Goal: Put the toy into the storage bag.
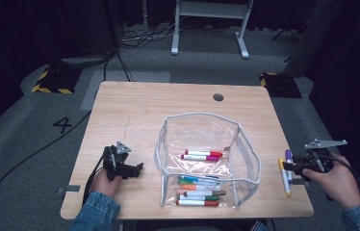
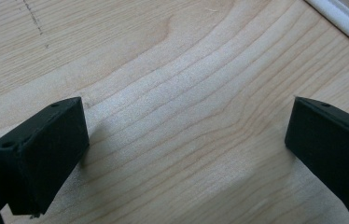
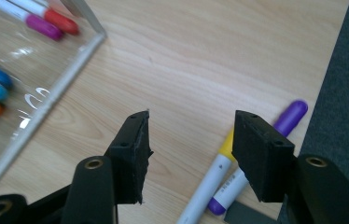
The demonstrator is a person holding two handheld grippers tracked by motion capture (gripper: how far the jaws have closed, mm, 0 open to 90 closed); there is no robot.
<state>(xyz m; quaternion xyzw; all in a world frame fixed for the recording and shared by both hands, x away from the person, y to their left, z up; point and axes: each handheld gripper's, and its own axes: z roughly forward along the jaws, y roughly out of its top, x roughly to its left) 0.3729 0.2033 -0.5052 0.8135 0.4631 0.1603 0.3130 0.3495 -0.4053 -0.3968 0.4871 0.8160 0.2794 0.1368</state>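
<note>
Yellow marker [image 3: 210, 184] lies lengthwise beside purple marker [image 3: 282, 122], caps pointing away.

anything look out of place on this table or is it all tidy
Two markers lie outside the clear pouch that holds the rest: a yellow-capped marker and a purple-capped marker, side by side near the table's right edge. The open right gripper hovers over them. Nothing looks spilled or damaged.

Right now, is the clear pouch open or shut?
Open: the clear pouch has its white rim spread wide, and markers lie loose inside.
</note>
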